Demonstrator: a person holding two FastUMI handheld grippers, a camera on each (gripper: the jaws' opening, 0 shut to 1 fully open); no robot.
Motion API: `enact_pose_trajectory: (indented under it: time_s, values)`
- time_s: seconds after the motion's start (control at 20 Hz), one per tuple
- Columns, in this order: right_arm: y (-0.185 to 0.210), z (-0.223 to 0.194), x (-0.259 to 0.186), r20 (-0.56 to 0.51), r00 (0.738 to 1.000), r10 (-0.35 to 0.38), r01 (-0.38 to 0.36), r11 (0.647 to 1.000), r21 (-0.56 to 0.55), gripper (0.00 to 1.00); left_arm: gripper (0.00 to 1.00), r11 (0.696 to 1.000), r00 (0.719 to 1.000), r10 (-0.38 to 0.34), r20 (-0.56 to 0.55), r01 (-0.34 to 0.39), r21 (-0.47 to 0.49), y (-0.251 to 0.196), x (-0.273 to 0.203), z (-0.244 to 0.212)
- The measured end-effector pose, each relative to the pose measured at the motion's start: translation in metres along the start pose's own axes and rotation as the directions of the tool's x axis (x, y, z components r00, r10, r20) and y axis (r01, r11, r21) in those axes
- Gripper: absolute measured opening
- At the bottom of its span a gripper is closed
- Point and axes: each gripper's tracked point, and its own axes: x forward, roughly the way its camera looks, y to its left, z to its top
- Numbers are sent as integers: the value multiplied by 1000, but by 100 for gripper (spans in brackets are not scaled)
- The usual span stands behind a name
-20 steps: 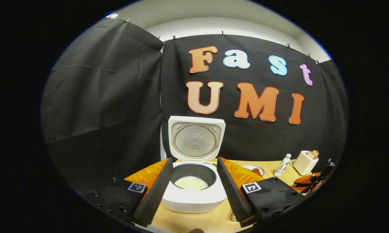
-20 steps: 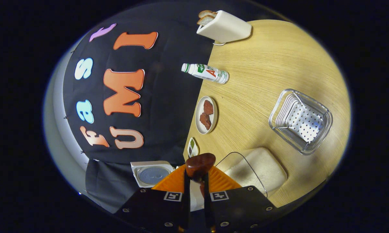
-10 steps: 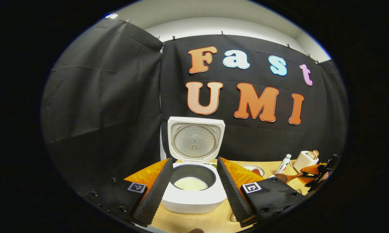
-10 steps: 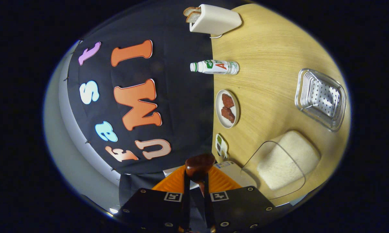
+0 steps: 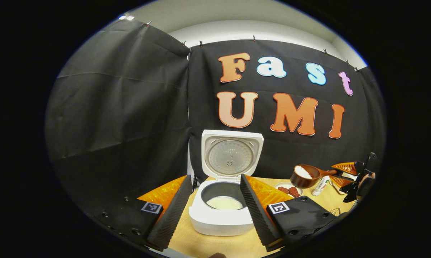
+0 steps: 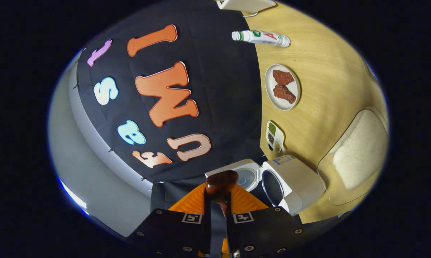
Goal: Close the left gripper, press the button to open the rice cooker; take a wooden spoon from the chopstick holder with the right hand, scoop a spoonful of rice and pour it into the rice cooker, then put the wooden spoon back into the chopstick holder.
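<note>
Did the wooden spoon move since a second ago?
Yes. In the left gripper view the wooden spoon, loaded with rice, has come up and leftward toward the open rice cooker, now above the plate of meat.

The rice cooker (image 5: 220,218) has a smooth, glossy white plastic shell, and its inner lid (image 5: 229,157) looks like dull metal. The wooden spoon (image 5: 303,176) is dark, polished wood. The tabletop (image 6: 330,86) shows pale matt wood grain.

Plate (image 5: 288,189) right of rice cooker (image 5: 224,215); bottle (image 5: 320,185) beyond.
</note>
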Motion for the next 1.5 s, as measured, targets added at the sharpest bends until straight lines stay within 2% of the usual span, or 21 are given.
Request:
enact_pose_trajectory:
  time_s: [0.2, 0.25, 0.3, 0.45, 0.55, 0.6, 0.65, 0.9, 1.05, 1.25, 1.5]
  values:
    - [7, -30, 47, -51, 999, -8, 7, 999, -31, 17, 92, 999, 1000, 31, 5, -31, -15, 21, -1, 1]
    - [8, -38, 58, -60, 998, -16, 13, 999, -46, 12, 92, 999, 999, 40, 6, -39, -20, 26, -2, 1]
    - [9, -47, 69, -66, 998, -24, 19, 997, -70, 17, 92, 999, 999, 46, 6, -46, -26, 31, -2, 1]
    - [8, -65, 97, -69, 996, -61, 49, 986, -157, 17, 92, 995, 995, 100, 5, -100, -28, 51, -5, -1]
    - [6, -72, 115, -54, 995, -85, 69, 968, -242, 17, 94, 991, 991, 137, 13, -137, -11, 66, -10, -1]
    - [3, -74, 124, -42, 993, -107, 90, 954, -285, 17, 100, 990, 990, 142, 16, -142, -8, 70, -10, 0]
    - [-2, -77, 130, -30, 991, -129, 112, 937, -331, 17, 100, 989, 989, 146, 15, -146, -7, 75, -9, 0]
    - [-21, -83, 161, 57, 972, -230, 222, 801, -556, 17, 100, 986, 986, 167, -16, -167, -20, 102, -8, -12]
    - [-28, -90, 173, 96, 963, -252, 252, 713, -655, 17, 100, 982, 983, 181, -29, -182, -41, 117, -9, -19]
    - [-26, -95, 184, 179, 954, -241, 286, 543, -790, 17, 100, 981, 981, 185, -53, -187, -51, 126, -6, -27]
    - [-9, -109, 200, 204, 962, -183, 257, 341, -904, 17, 100, 982, 982, 180, -58, -183, -51, 132, 0, -29]
